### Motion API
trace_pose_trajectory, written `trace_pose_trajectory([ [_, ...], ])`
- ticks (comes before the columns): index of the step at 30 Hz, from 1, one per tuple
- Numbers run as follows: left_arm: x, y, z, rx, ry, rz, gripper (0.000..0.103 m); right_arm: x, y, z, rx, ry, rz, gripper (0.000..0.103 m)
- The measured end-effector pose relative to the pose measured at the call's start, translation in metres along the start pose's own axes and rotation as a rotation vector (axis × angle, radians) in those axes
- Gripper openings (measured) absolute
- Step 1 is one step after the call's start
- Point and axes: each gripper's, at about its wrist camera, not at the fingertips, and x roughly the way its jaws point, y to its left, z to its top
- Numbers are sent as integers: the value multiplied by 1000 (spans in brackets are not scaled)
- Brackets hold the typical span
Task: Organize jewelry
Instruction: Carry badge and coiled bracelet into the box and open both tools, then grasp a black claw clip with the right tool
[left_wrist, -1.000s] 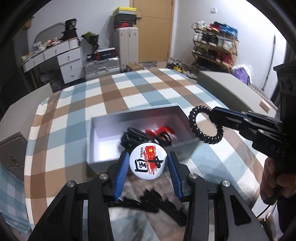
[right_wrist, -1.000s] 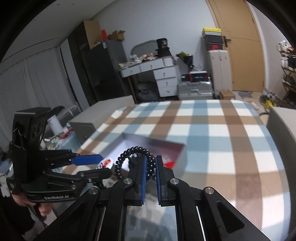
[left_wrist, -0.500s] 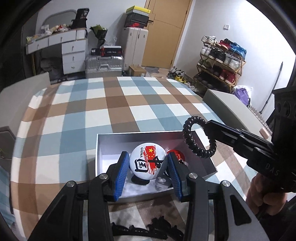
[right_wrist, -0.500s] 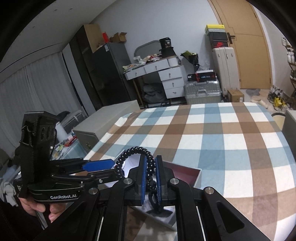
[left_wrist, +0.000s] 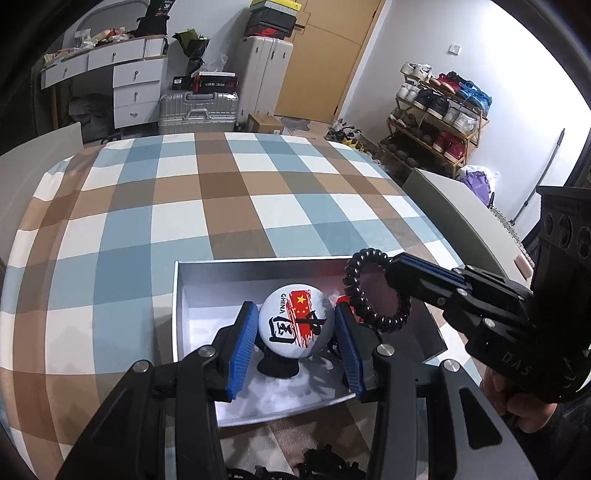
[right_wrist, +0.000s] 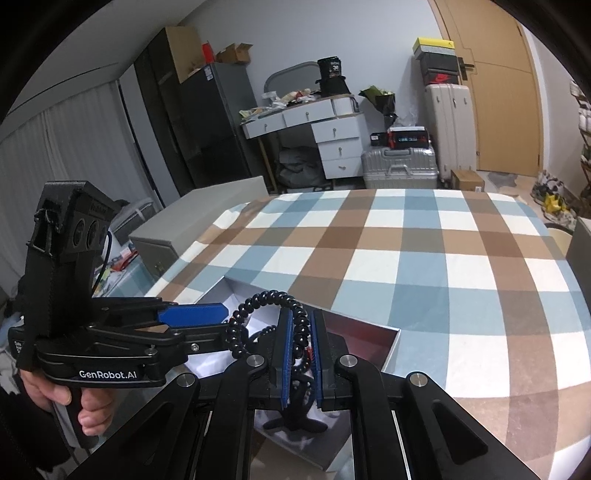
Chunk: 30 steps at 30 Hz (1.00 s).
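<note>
A checked blue, brown and white cloth covered the tabletop, and near its front edge sat an open grey box with a pale lining and a dark red inner wall on its right side. Over the box hung both claws. The left claw was closed on a round white badge printed with "CHINA", a red flag and black brushwork, its blue pads pressing the badge's two edges just above the box floor. The right claw was pinched nearly shut on a black coiled hair tie, whose loop stood out to the left of its blue pads, over the box's right half and just beside the badge. Dark items lay under the claws in the box, too hidden to name.
</note>
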Motion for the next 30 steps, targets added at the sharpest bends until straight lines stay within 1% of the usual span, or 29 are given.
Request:
trace_pose_trajectory([
  [3, 3, 1, 1, -8, 9, -4, 37, 1, -2, 0, 9, 3, 4, 11],
  [7, 1, 0, 1, 0, 11, -2, 37, -4, -6, 0, 36, -17, 16, 12],
  [8, 1, 0, 1, 3, 13, 0, 38, -5, -7, 0, 43, -22, 15, 14],
  [9, 2, -1, 2, 8, 16, 1, 39, -6, -8, 0, 51, -26, 14, 20],
  [10, 1, -1, 1, 9, 18, 6, 44, -8, -10, 0, 65, -29, 17, 25],
  [11, 1, 0, 2, 5, 16, 11, 56, -9, -12, 0, 76, -32, 22, 35],
  [12, -1, 1, 2, -2, 12, 9, 60, -10, -13, 0, 82, -34, 26, 41],
  [13, -2, 2, 1, -8, 8, 5, 62, -11, -13, -1, 89, -38, 24, 41],
  [15, -6, 2, 1, -15, -1, 3, 62, -17, -12, -1, 93, -45, 22, 41],
  [18, -12, 2, -1, -15, -14, 29, 66, -27, -10, -3, 97, -67, 23, 41],
  [20, -18, 3, -3, -28, -34, 50, 72, -35, -7, -4, 96, -82, 24, 42],
  [23, -26, 5, -7, -43, -60, 73, 72, -41, -1, -7, 88, -86, 23, 44],
  [25, -31, 5, -10, -46, -71, 93, 72, -45, 4, -10, 84, -86, 28, 46],
  [28, -38, 4, -16, -46, -92, 133, 73, -51, 13, -19, 77, -80, 47, 53],
  [29, -40, 5, -19, -54, -103, 161, 73, -52, 18, -24, 71, -73, 54, 56],
  [30, -42, 6, -21, -67, -110, 177, 74, -53, 20, -27, 67, -68, 60, 56],
])
